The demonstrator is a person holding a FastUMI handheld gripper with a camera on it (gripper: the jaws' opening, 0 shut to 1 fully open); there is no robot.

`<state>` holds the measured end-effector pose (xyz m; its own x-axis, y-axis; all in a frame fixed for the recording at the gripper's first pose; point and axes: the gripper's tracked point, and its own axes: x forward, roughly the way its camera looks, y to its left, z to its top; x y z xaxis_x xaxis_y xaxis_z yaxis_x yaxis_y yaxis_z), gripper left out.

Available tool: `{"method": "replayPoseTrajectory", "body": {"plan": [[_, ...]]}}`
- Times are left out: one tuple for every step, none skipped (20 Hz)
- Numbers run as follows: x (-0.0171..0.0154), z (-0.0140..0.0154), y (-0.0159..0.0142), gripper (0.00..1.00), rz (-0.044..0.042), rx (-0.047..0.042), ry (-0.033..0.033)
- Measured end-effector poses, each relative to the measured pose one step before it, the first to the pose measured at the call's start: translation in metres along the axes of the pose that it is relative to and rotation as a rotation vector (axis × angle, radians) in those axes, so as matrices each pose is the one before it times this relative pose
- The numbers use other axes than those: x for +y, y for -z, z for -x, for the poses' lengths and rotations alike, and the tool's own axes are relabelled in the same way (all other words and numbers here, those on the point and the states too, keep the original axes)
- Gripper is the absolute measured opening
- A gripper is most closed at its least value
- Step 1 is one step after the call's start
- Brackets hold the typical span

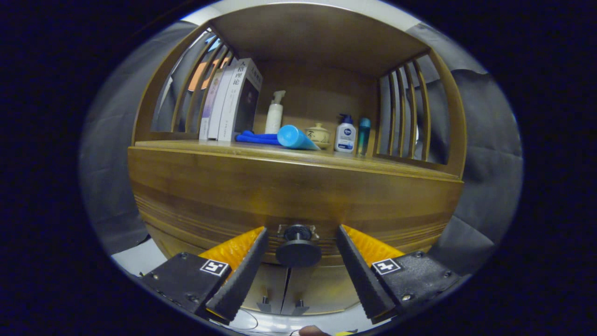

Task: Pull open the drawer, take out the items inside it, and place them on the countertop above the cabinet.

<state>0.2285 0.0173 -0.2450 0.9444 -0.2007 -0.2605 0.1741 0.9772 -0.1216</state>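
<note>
The hand-held gripper (pixel 301 242) stood spread wide, its two fingers flanking the black knob (pixel 298 246) of the closed drawer (pixel 298 198) without touching it. Above, on the counter (pixel 373 163), three books (pixel 231 100) leaned at the left end; then came one white spray bottle (pixel 274 113), a blue cloth (pixel 255 137), a blue tube (pixel 295 137), a lidded pot (pixel 318 134), a pump bottle (pixel 345 134) and a teal bottle (pixel 364 135).

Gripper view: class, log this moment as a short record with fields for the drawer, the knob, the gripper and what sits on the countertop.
drawer: shut, wooden front
knob: dark round knob, between the fingers, untouched
gripper: open, one finger on each side of the knob
countertop: books, white spray bottle, blue cloth, blue tube, small lidded pot, pump bottle, teal bottle
</note>
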Motion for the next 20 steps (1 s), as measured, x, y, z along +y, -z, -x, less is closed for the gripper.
{"method": "replayPoseTrajectory", "body": {"plan": [[-0.00137,0.00165,0.00306,0.97,0.01146,0.01498,-0.00239],[0.00293,0.0039,-0.00033,0.98,-0.00579,0.01257,-0.02728],[0.00573,0.00436,-0.006,0.98,-0.02977,-0.00177,-0.03419],[0.00213,0.00626,-0.00832,0.98,-0.01647,-0.0173,-0.01322],[0.00025,0.00889,-0.00834,0.99,-0.0007,-0.01929,-0.00766],[0.00062,0.00927,-0.00832,0.99,0.00314,-0.01914,-0.00896],[0.00095,0.00789,-0.00762,0.99,0.00486,-0.01515,-0.01248],[0.00029,0.00841,-0.00664,0.99,0.00937,-0.00703,-0.01038],[-0.00041,0.01034,-0.00583,0.99,0.00322,-0.01131,-0.01098],[0.00112,0.0107,-0.00569,0.99,0.00262,0.00014,-0.01696],[-0.0003,0.01021,-0.00547,0.99,-0.00592,-0.00458,-0.01342],[-0.00147,0.00963,-0.00651,0.99,-0.00513,-0.00645,-0.00722],[-0.00332,0.01198,-0.00675,0.99,-0.00585,-0.00968,-0.00566],[-0.00428,0.01028,-0.00761,0.99,-0.0058,-0.00861,-0.00076],[-0.00289,0.01063,-0.00748,0.99,-0.0057,-0.00846,-0.00527],[-0.0032,0.01099,-0.00799,0.99,-0.00666,-0.01033,-0.00078],[-0.00225,0.01114,-0.01018,0.99,-0.0083,-0.01281,-0.00725],[-0.00194,0.0096,-0.009,0.99,-0.00672,-0.0106,-0.00393],[-0.00259,0.01086,-0.00736,0.99,-0.00483,-0.00841,-0.00644],[-0.00274,0.01038,-0.00876,0.99,-0.00292,-0.00388,-0.00117]]}}
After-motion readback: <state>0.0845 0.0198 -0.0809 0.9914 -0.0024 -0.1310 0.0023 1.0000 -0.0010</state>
